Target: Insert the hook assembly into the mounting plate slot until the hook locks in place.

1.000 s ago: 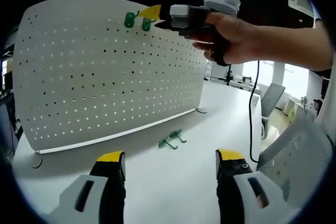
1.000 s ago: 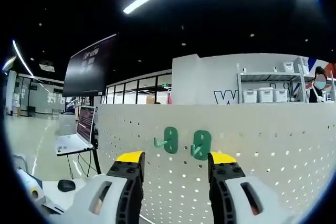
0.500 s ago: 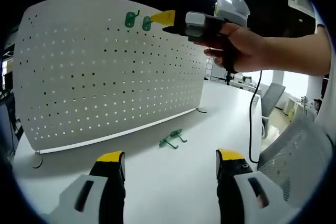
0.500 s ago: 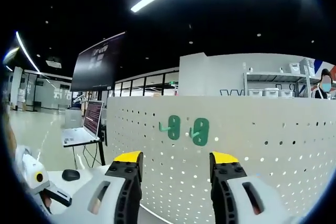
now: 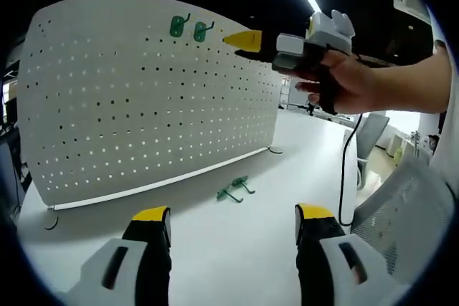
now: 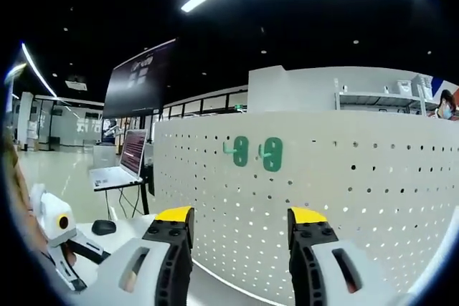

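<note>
A white pegboard mounting plate (image 5: 143, 98) stands upright on a white table (image 5: 237, 249). Two green hooks (image 5: 190, 29) hang side by side near its top edge, also seen as the two green hooks (image 6: 254, 153) in the right gripper view. Another green hook assembly (image 5: 233, 190) lies on the table in front of the plate. My left gripper (image 5: 233, 214) is low over the table, open and empty. My right gripper (image 6: 240, 216) is open and empty, facing the plate below the hung hooks. In the left gripper view the right gripper (image 5: 247, 39) is held in a hand, off to the right of the hooks.
A black cable (image 5: 344, 163) hangs from the right gripper toward the table. The plate stands on small feet (image 5: 275, 151). Office chairs (image 5: 409, 198) sit at the right. A laptop (image 6: 118, 173) and a mouse (image 6: 104, 227) lie beyond the plate's left end.
My right gripper has drawn back from the two hung hooks, moving right and away from the plate. The hooks stay on the plate. My left gripper has not moved.
</note>
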Demonstrator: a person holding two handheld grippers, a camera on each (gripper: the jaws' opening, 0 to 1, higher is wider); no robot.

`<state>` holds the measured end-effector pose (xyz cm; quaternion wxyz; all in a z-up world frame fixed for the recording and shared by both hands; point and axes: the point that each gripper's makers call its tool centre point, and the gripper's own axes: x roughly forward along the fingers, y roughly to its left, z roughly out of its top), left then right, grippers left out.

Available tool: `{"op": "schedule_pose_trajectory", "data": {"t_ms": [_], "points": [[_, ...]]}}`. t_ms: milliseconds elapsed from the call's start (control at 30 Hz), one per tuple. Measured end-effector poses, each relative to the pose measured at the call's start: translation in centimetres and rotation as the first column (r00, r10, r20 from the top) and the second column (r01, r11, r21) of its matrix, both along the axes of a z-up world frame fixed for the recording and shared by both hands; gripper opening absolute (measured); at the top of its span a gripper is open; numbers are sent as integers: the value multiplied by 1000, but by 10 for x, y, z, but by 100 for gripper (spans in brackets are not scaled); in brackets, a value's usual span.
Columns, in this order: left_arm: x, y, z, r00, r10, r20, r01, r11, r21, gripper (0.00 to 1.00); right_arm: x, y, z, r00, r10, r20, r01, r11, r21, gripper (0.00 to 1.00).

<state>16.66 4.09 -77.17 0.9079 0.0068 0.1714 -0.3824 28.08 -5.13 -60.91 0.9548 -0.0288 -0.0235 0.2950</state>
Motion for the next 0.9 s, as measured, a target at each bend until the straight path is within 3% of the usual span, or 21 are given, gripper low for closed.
{"op": "schedule_pose_trajectory", "data": {"t_ms": [900], "points": [[0,0,-1,1000,1,0,-1,1000,1,72,-38,-26,-44,997,7,-80,-9,1000,-27,51]]}}
